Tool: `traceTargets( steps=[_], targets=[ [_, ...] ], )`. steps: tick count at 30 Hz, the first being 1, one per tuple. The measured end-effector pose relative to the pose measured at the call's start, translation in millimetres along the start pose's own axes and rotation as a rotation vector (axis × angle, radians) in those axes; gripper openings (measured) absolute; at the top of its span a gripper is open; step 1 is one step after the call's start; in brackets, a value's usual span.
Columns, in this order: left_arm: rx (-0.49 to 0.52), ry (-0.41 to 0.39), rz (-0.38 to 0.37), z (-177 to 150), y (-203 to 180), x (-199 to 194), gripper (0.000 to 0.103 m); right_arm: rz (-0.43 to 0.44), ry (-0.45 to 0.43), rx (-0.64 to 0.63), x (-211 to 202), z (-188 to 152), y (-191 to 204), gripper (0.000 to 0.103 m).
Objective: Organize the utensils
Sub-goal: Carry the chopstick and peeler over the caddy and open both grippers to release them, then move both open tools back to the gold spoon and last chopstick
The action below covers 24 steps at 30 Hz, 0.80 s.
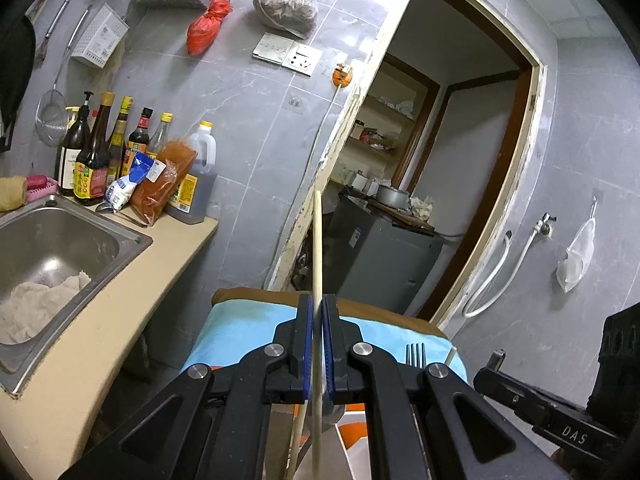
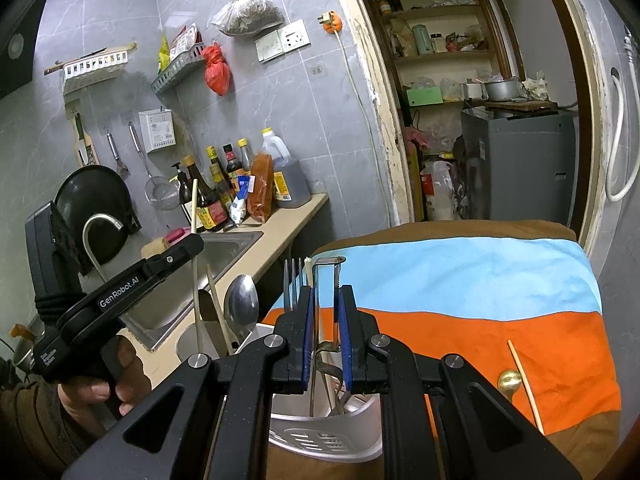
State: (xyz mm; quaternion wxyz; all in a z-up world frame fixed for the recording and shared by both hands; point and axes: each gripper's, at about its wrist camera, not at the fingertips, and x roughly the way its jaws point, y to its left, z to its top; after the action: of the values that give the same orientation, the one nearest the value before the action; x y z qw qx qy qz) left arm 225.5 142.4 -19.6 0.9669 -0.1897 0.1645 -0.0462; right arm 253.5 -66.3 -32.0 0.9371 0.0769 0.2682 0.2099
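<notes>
My left gripper is shut on a long wooden chopstick that stands upright; it also shows in the right wrist view, held above a white utensil holder. The holder contains a spoon, a fork and another chopstick. My right gripper is over the holder with a metal utensil between its blue pads; the pads stand slightly apart from it. A loose chopstick lies on the striped cloth.
A steel sink with a rag sits left in the counter. Sauce bottles stand against the tiled wall. A doorway with a grey cabinet is behind. A brass knob lies on the cloth.
</notes>
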Motion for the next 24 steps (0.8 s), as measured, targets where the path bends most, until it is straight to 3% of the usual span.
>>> traceTargets(
  steps=[3, 6, 9, 12, 13, 16, 20, 23, 24],
  targets=[
    [0.017, 0.033, -0.004, 0.3, -1.5, -1.9, 0.009, 0.012, 0.002, 0.003, -1.5, -2.2, 0.4, 0.012],
    [0.022, 0.045, -0.013, 0.2, -2.4, -5.5, 0.022, 0.025, -0.006, 0.007, -4.8, -2.9, 0.1, 0.023],
    [0.030, 0.050, -0.024, 0.6, -5.0, -11.2, 0.029, 0.036, -0.027, 0.011, -12.0, -2.5, 1.1, 0.025],
    [0.038, 0.051, -0.032, 2.7, -9.5, -16.5, 0.046, 0.031, -0.061, 0.018, -22.7, 1.0, -1.6, 0.026],
    [0.038, 0.044, -0.034, 3.3, -10.8, -19.0, 0.057, 0.026, -0.077, 0.020, -27.4, 2.1, -3.3, 0.030],
    [0.055, 0.019, -0.025, 7.1, -19.3, -26.7, 0.073, -0.007, -0.133, 0.027, -44.1, 7.1, -10.0, 0.051],
    [0.093, -0.017, 0.009, 12.0, -35.8, -37.3, 0.098, -0.069, -0.202, 0.018, -70.2, 13.9, -18.5, 0.065],
    [0.105, -0.048, 0.028, 12.6, -51.2, -45.3, 0.103, -0.143, -0.259, -0.014, -91.5, 16.1, -23.4, 0.083],
    [0.108, -0.053, 0.036, 12.0, -56.4, -46.7, 0.103, -0.163, -0.272, -0.022, -98.0, 16.4, -25.8, 0.093]
  ],
)
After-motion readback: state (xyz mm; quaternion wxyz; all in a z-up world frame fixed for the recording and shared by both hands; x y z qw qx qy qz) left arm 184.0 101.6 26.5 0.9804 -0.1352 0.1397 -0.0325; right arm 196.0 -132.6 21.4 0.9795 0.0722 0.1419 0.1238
